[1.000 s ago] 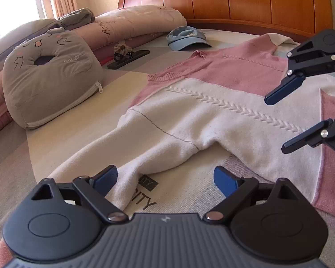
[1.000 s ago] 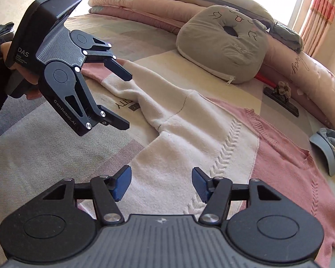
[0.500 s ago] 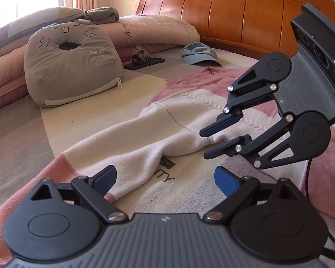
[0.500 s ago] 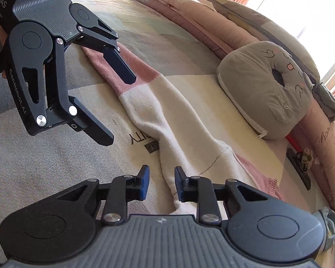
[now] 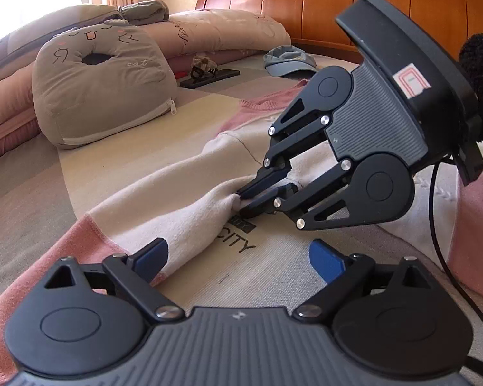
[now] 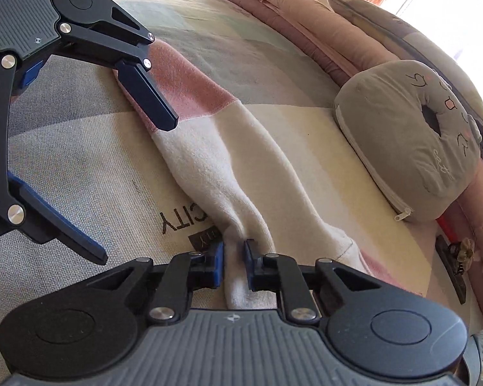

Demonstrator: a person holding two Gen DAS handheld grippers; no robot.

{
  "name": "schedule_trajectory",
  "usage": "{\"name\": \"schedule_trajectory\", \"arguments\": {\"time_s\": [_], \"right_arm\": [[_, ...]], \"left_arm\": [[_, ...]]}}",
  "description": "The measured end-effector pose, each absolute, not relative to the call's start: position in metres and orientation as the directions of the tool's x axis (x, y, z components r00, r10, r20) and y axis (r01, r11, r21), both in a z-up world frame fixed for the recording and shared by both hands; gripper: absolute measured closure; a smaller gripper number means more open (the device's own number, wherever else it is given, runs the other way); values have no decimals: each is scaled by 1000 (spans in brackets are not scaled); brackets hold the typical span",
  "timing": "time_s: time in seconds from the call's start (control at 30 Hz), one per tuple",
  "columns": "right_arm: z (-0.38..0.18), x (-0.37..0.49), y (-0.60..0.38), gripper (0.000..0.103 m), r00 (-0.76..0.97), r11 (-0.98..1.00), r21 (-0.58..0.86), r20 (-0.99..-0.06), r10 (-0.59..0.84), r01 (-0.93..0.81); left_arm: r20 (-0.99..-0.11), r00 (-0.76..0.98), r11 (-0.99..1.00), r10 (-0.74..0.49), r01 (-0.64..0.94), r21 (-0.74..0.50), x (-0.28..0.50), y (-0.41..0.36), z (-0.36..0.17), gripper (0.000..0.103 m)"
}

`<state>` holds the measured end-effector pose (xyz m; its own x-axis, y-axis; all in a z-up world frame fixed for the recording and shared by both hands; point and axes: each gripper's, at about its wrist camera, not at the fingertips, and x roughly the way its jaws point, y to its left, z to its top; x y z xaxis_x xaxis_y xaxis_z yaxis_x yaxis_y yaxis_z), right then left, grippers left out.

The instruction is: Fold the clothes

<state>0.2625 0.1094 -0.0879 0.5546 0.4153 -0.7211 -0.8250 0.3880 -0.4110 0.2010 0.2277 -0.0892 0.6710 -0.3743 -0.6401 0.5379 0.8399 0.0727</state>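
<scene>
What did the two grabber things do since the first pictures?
The right gripper swung over from the sweater's body to its sleeve, came down and pinched the white cloth. The left gripper stayed open over the pink cuff, holding nothing. The cat pillow and cap stayed put.

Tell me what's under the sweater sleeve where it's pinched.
The sweater sleeve lies on the printed bedspread; its "CITY" lettering shows beside the right gripper, but any print beneath the sleeve is covered.
</scene>
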Motion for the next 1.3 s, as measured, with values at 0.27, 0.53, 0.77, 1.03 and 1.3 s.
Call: {"name": "schedule_trajectory", "arguments": {"time_s": [0.27, 0.53, 0.77, 1.03, 1.3], "right_arm": [[-57, 259, 83, 97, 359, 370, -186, -798, 483, -910], [-52, 267, 83, 95, 348, 417, -121, -776, 526, -901], [-69, 291, 127, 96, 330, 446, -82, -793, 513, -891], [-59, 304, 97, 91, 387, 557, -54, -775, 500, -829], [-56, 303, 80, 89, 381, 559, -65, -796, 471, -827]], "left_arm": [[-627, 680, 847, -380, 528, 60, 202, 232, -87, 8], [-635, 698, 885, -330, 462, 49, 211, 244, -89, 8], [-644, 689, 890, -333, 455, 27, 215, 249, -93, 8], [-621, 724, 911, -300, 411, 38, 218, 252, -90, 8], [-614, 764, 970, -200, 241, -17, 233, 272, -89, 8]]}}
